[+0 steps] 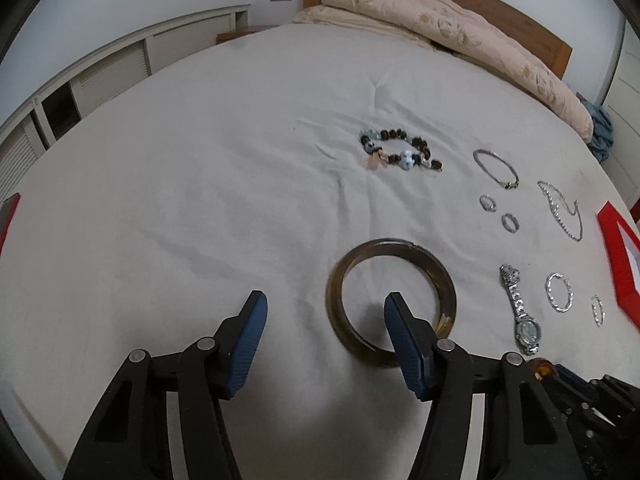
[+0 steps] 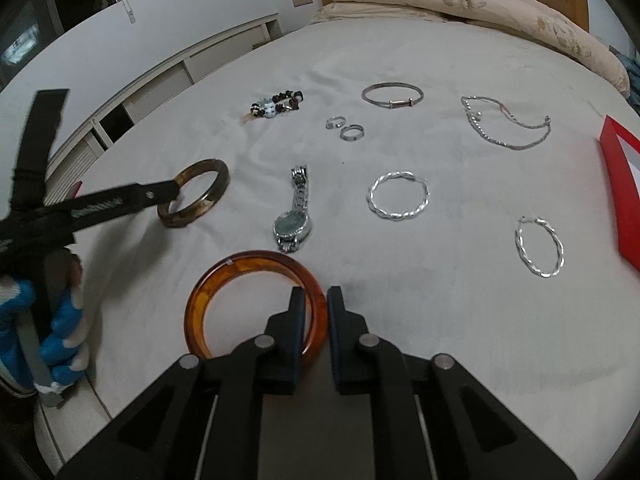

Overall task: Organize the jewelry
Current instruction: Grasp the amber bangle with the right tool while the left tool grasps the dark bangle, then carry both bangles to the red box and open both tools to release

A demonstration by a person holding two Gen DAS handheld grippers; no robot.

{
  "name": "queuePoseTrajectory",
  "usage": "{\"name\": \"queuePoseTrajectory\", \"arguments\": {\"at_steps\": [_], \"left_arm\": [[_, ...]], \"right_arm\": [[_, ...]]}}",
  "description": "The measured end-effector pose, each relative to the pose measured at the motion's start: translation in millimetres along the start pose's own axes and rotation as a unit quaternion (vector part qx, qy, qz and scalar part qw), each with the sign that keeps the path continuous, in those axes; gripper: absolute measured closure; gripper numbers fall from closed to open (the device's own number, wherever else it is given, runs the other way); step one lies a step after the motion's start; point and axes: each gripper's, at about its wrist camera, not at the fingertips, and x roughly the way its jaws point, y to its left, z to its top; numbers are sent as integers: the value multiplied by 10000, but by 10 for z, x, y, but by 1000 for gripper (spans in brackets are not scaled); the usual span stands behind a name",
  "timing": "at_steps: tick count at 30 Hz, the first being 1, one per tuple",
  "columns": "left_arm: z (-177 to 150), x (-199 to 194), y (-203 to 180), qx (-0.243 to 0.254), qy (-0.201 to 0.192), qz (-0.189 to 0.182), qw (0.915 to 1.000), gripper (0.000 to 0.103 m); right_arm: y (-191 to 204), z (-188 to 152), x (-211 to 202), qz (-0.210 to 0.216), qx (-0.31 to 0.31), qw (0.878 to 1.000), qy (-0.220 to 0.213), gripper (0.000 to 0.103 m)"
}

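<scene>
Left wrist view: I read no writing on anything here. My left gripper (image 1: 326,308) stands wide, its ribbed blue pads apart. One pad sits inside the dark brown bangle (image 1: 390,302), the other outside its rim, neither pressing it. The bangle is a smooth, glossy ring lying flat on the wrinkled white bedsheet (image 1: 200,200). Just beside the bangle, toward the red box (image 1: 618,256), lies a silver link watch (image 1: 520,312), its long axis running away from me, dial nearest. Beyond the bangle sits a beaded bracelet (image 1: 400,151) of dark beads with a pale blue one.

Right wrist view: still no lettering. My right gripper (image 2: 318,294) is narrow, clamped on the near rim of the amber bangle (image 2: 254,304), a translucent orange ring flat on the sheet. Just past it lies the watch (image 2: 294,216), strap pointing away. Beside the watch are two twisted silver hoops (image 2: 398,196), (image 2: 540,246); farther off, a thin silver bangle (image 2: 392,96), two rings (image 2: 346,128) and a chain (image 2: 504,124).
</scene>
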Motion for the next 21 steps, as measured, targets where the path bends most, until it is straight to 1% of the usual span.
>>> {"name": "queuePoseTrajectory", "arguments": {"at_steps": [9,12,14,17,20,21], "left_arm": [[-19,74,-62,188,29,29,9998,44],[-14,90,-88,304,32,-8,9995,52],[-2,102,-111,369,35,-42,9993,60],[3,91,-140,435,55,-121,9990,69],[0,95,-191,549,63,-157,9984,84],[5,101,-208,592,59,-158,9981,86]], "right_arm": [[5,29,5,33,18,10000,10,93],[3,39,2,42,24,10000,15,93],[7,44,2,29,5,10000,17,93],[17,49,-22,5,-10,10000,6,93],[28,49,-51,-3,-10,10000,-5,93],[31,50,-62,-6,-10,10000,-11,93]]}}
